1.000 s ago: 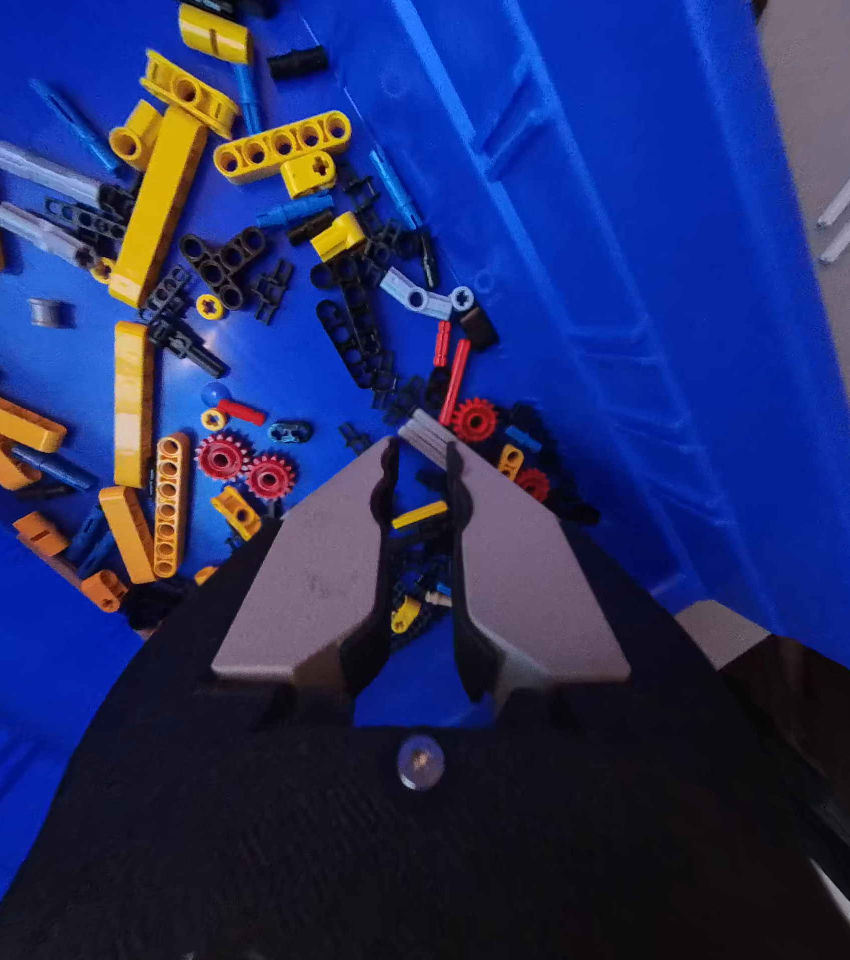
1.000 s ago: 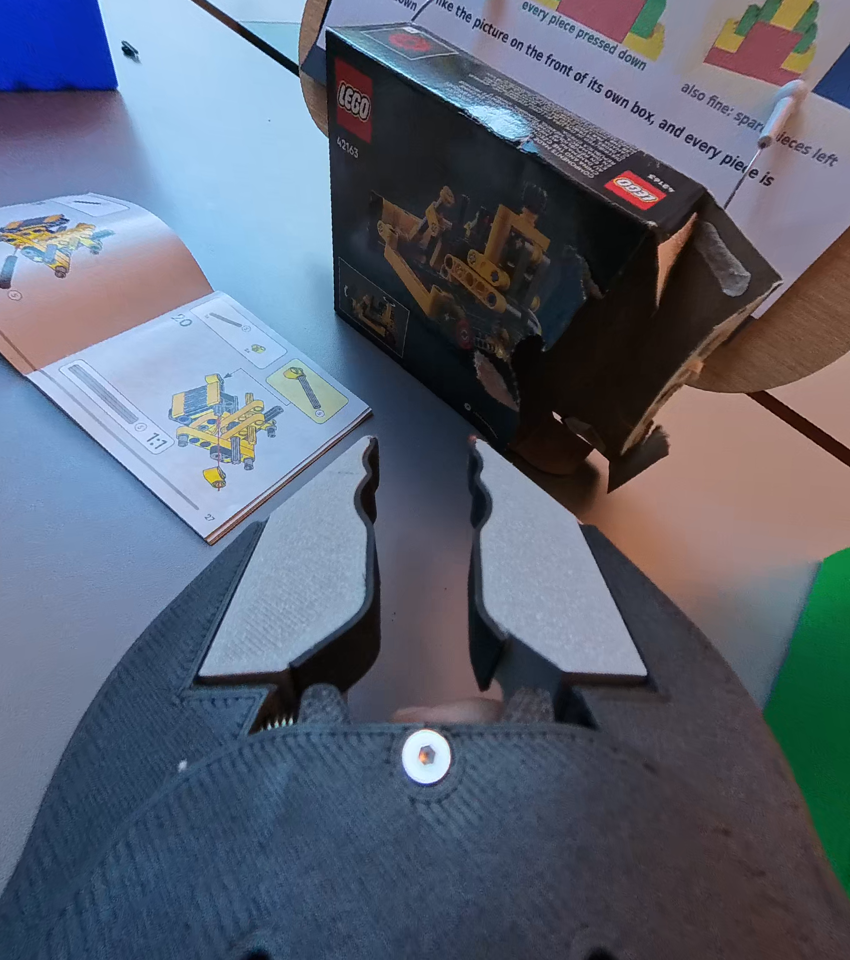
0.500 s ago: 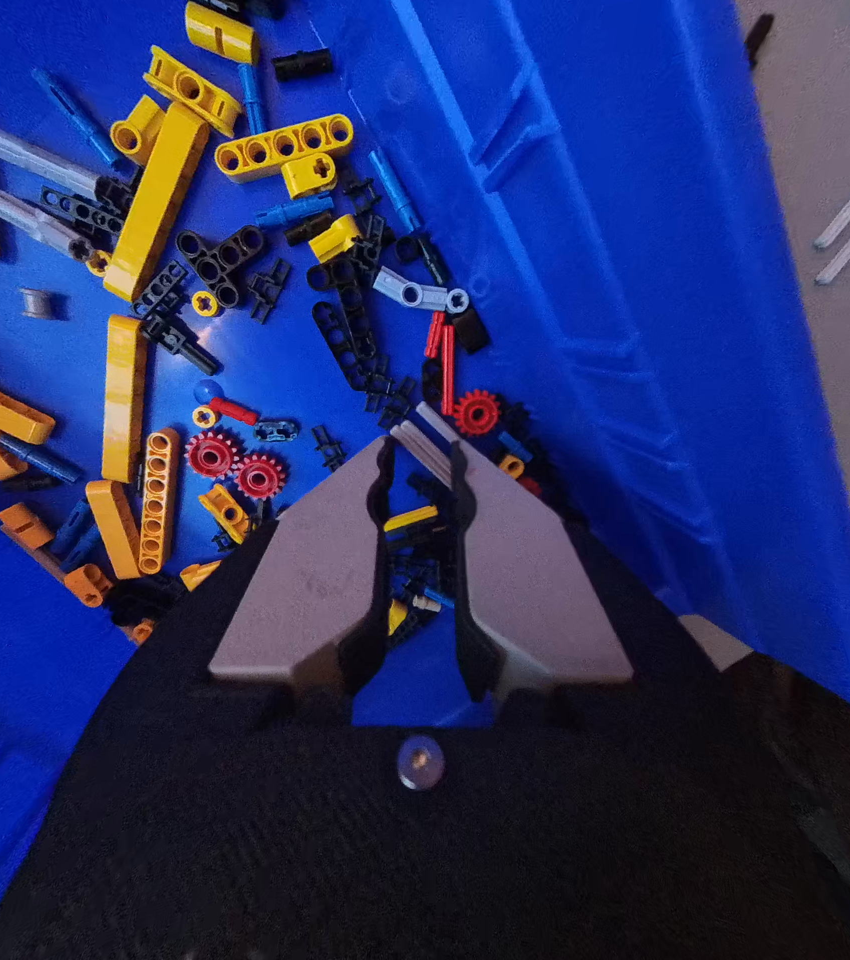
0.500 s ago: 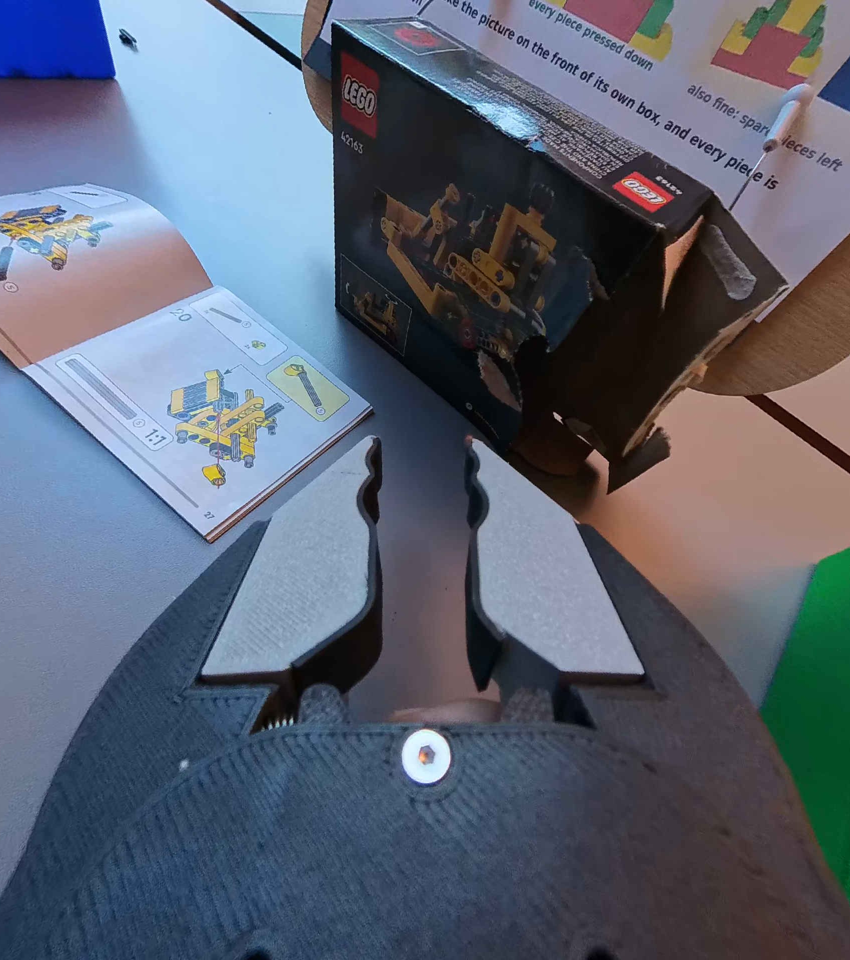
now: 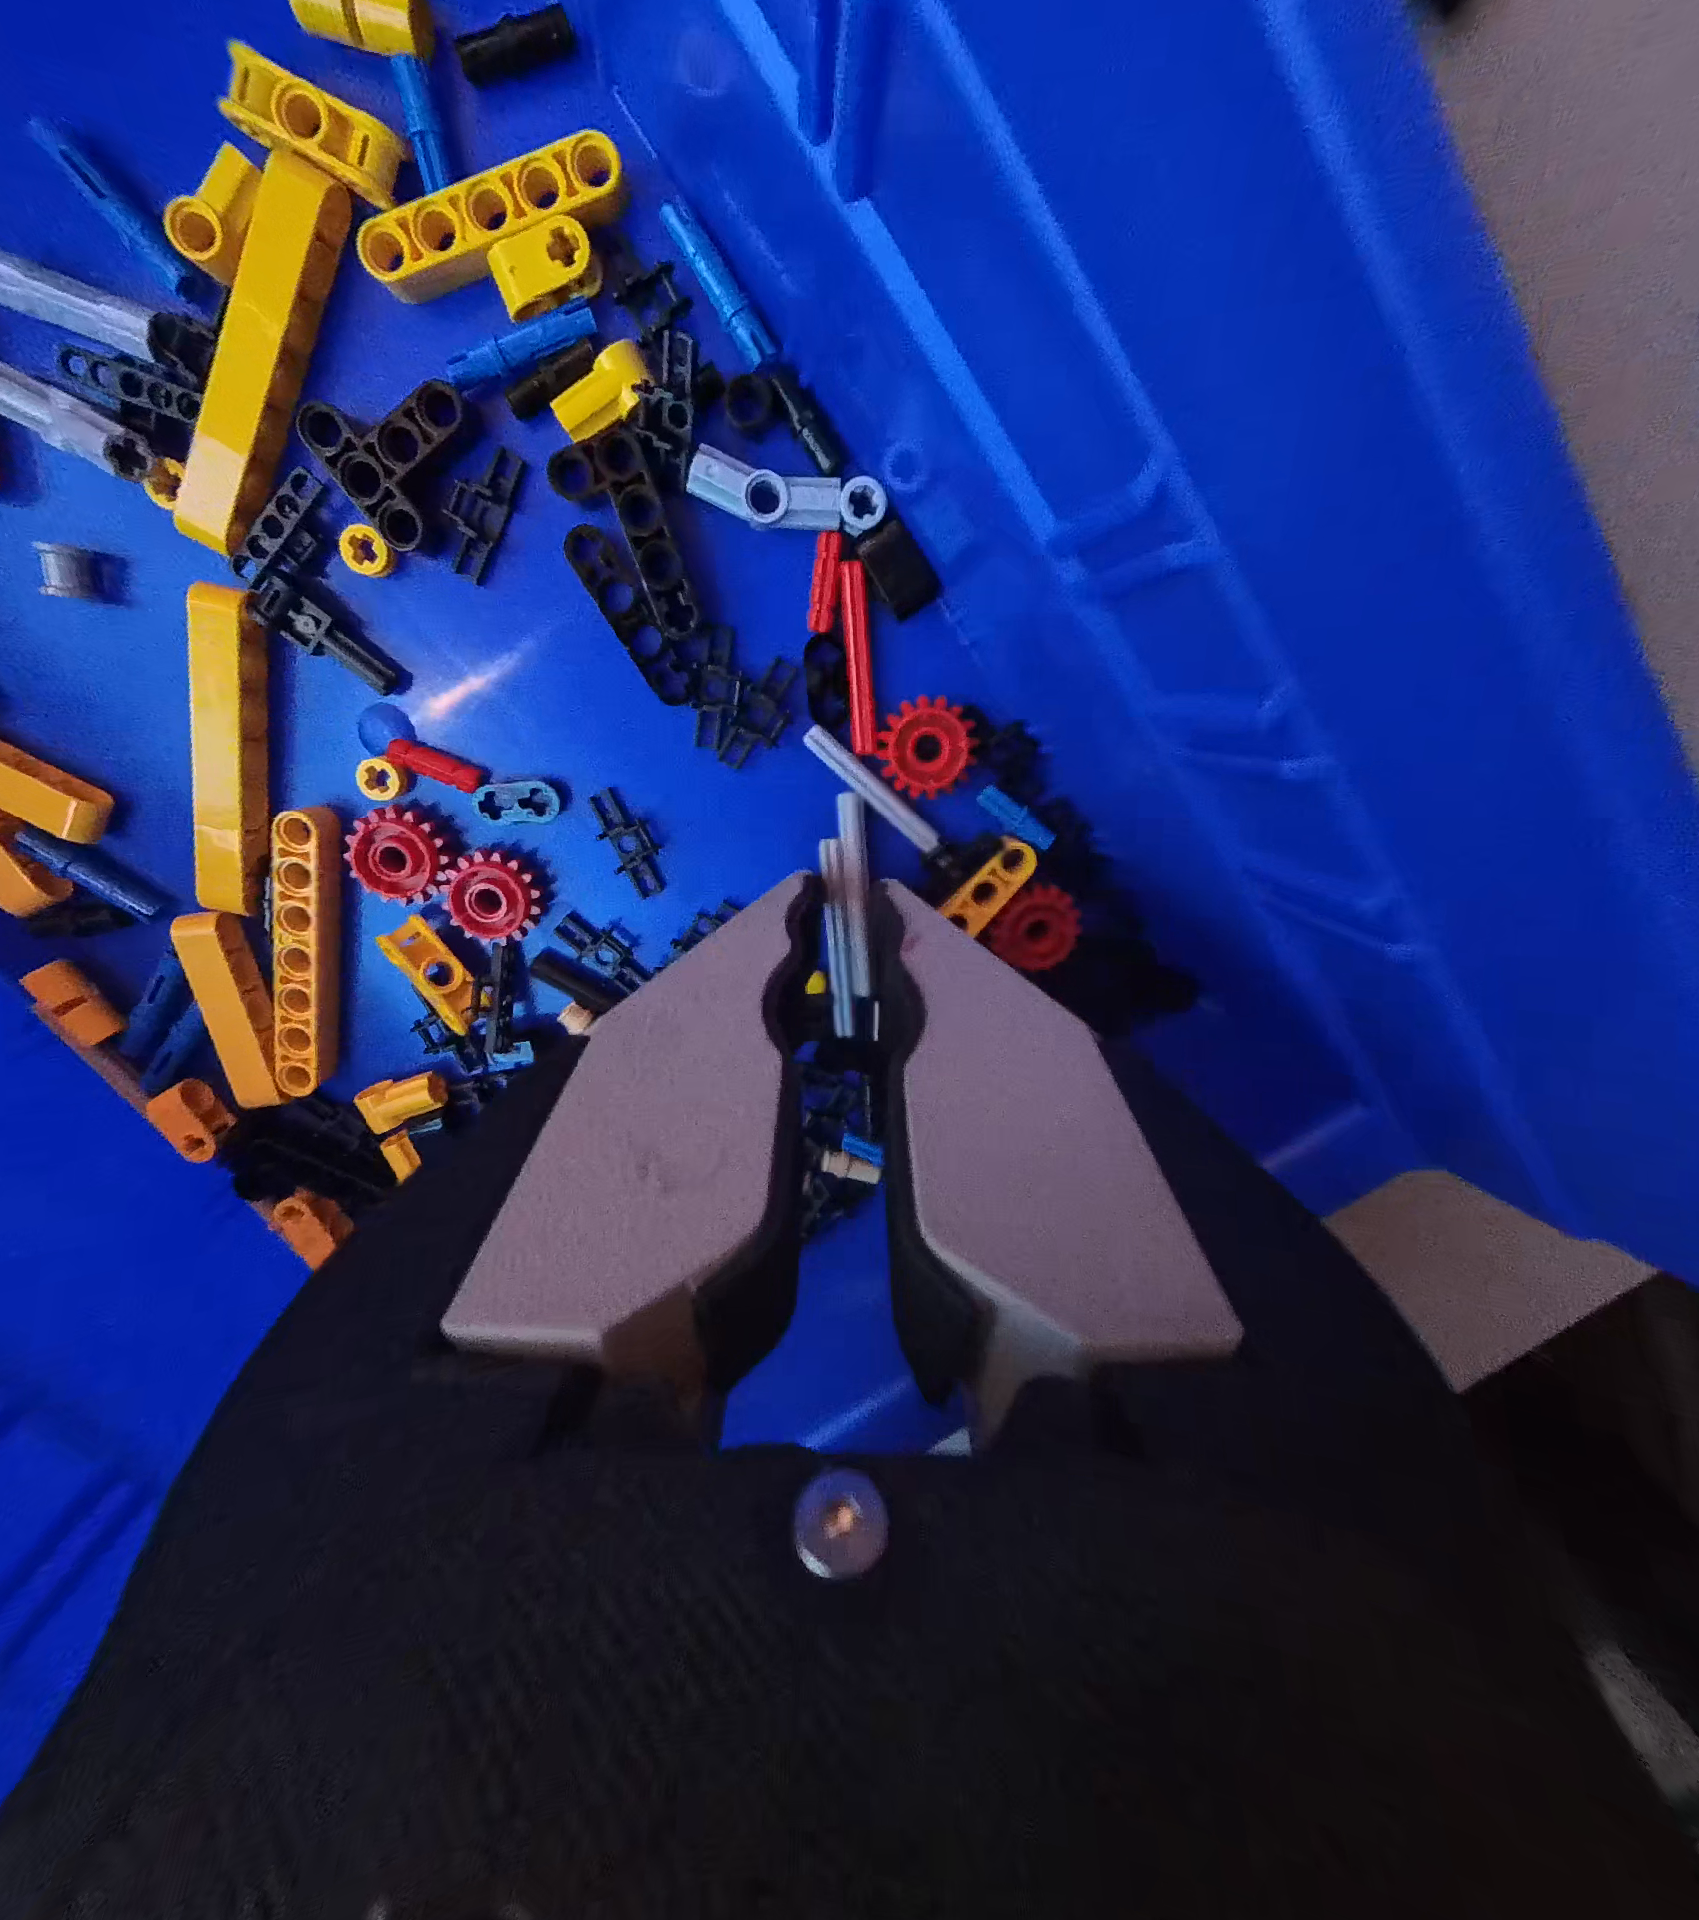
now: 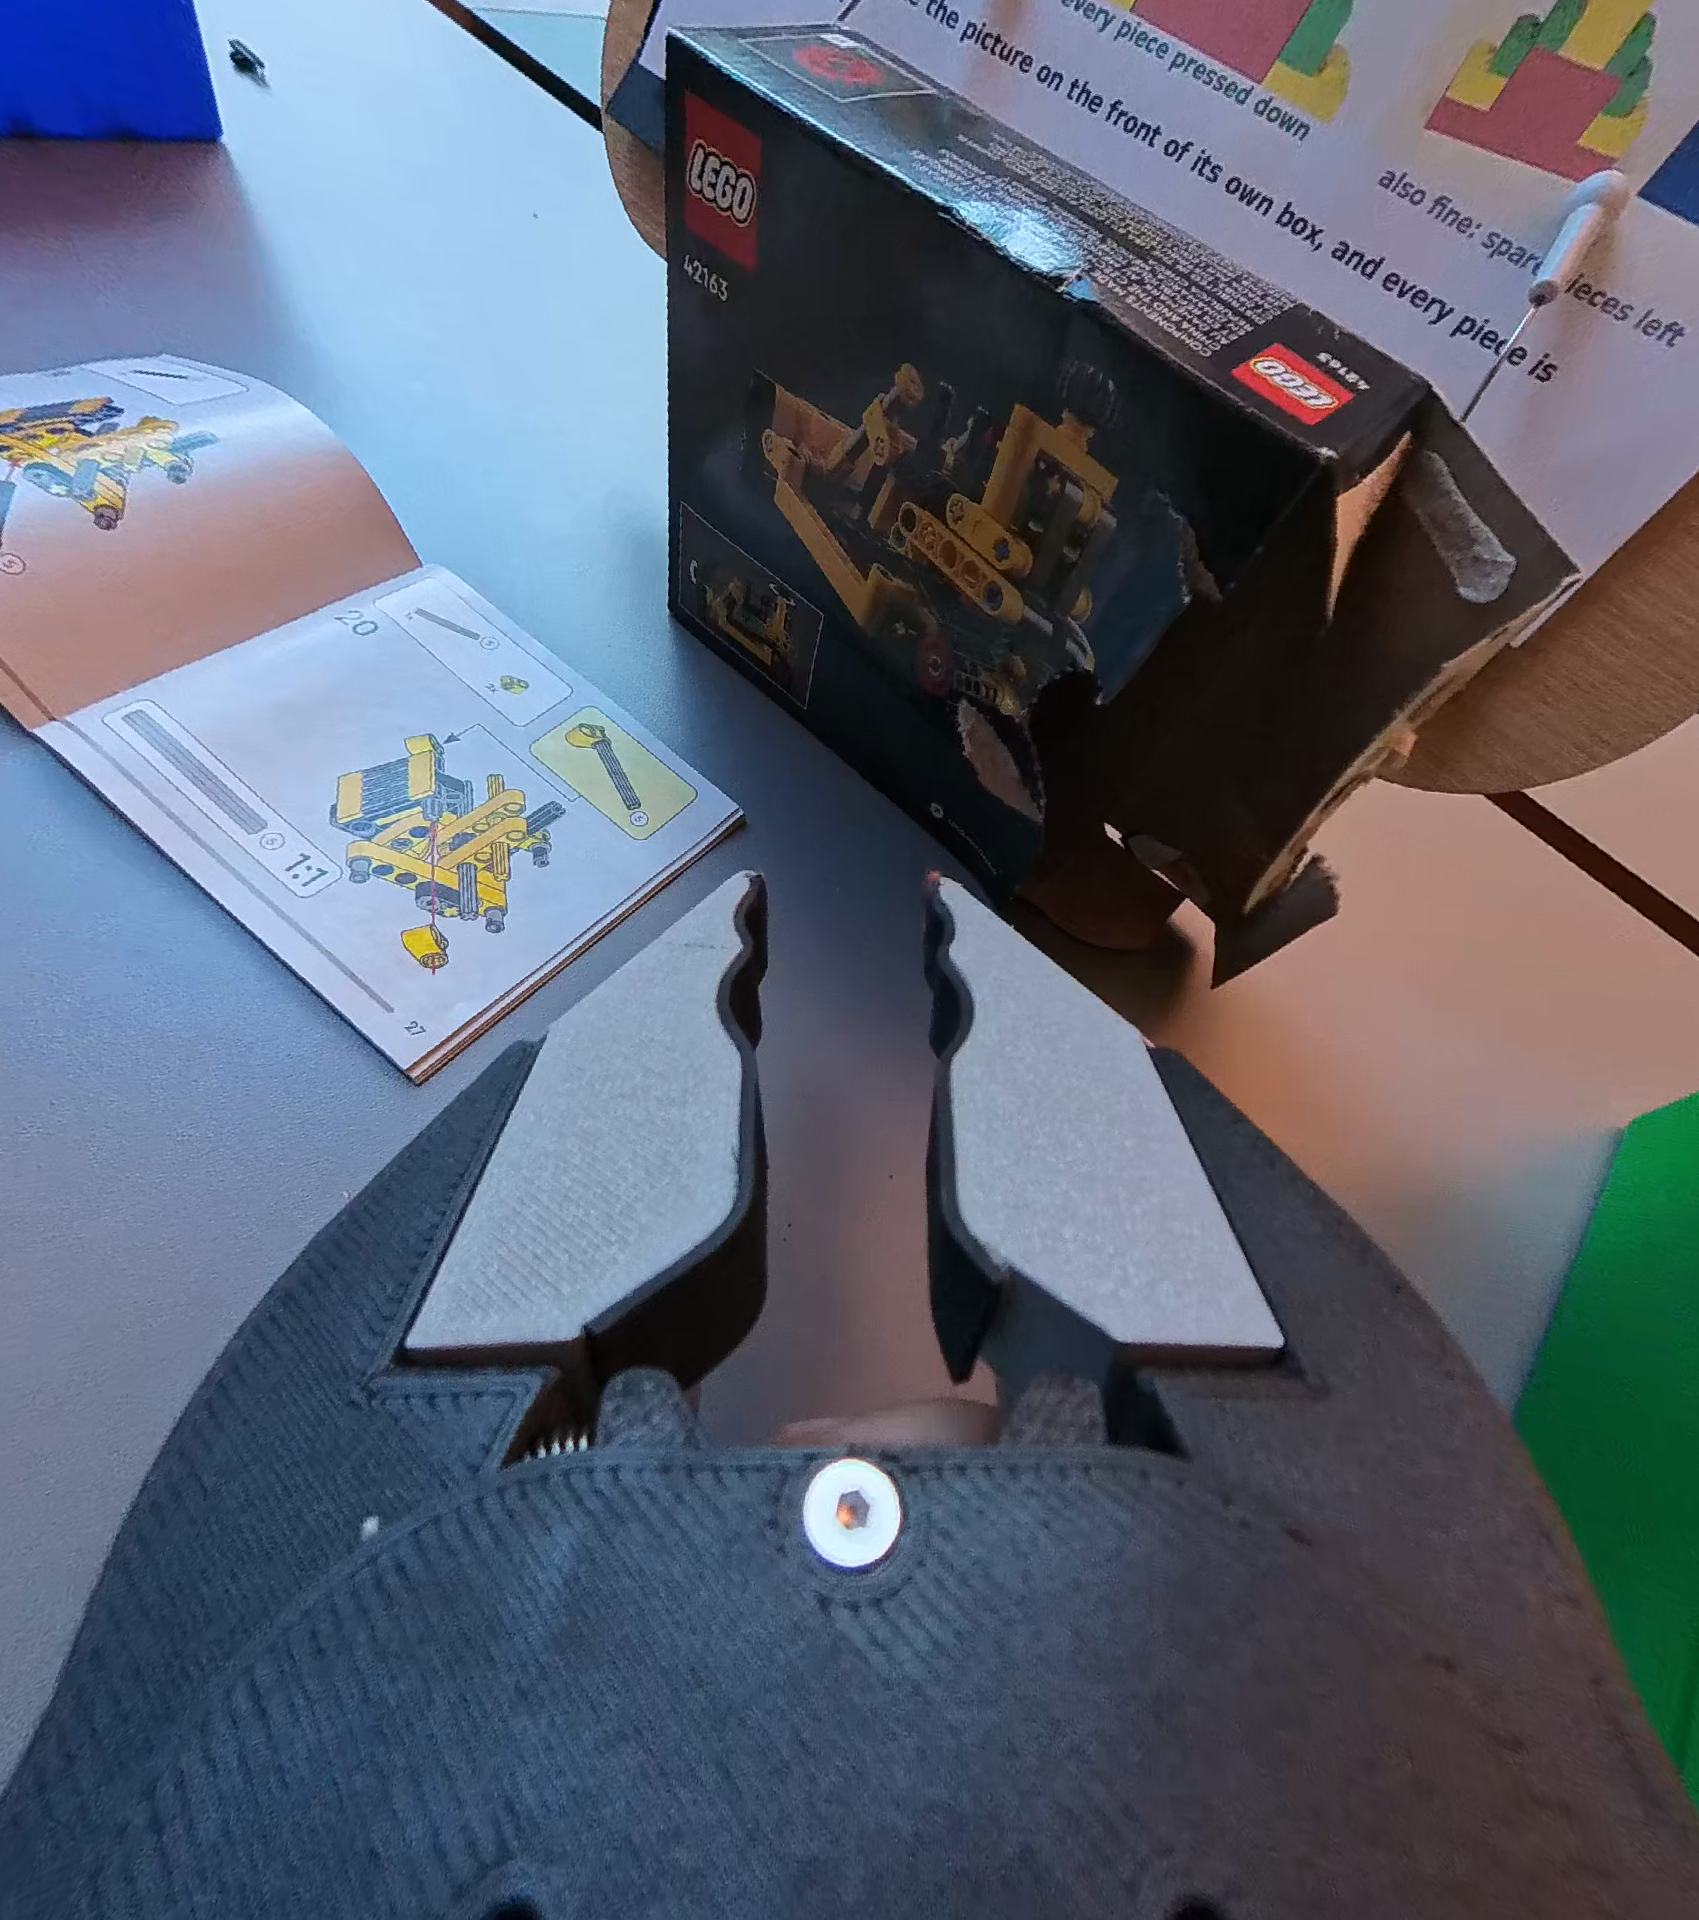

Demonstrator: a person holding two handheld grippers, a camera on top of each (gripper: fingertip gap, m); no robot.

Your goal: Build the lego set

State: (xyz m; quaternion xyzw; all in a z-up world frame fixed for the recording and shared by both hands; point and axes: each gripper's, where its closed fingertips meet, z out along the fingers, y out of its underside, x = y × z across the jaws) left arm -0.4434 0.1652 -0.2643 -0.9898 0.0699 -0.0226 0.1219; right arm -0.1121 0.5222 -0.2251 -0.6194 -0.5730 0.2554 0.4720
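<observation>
Two thin light-grey axles (image 5: 846, 914) sit pinched in the left claw (image 5: 843, 894); right claw (image 6: 843, 894) gapes empty.

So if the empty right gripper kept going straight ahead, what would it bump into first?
Probably the bare dark table first, then the black set box just ahead. The right gripper is open and tilts downward, but depth is hard to judge.

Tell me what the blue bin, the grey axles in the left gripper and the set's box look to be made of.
Blue bin: moulded plastic, semi-gloss, judging by its ribbed wall and soft highlights.
Grey axles, pinched in the left gripper: likely smooth hard plastic; thin, pale, straight rods.
Box: printed cardboard, slightly glossy, with ragged torn edges showing pale fibre.
</observation>
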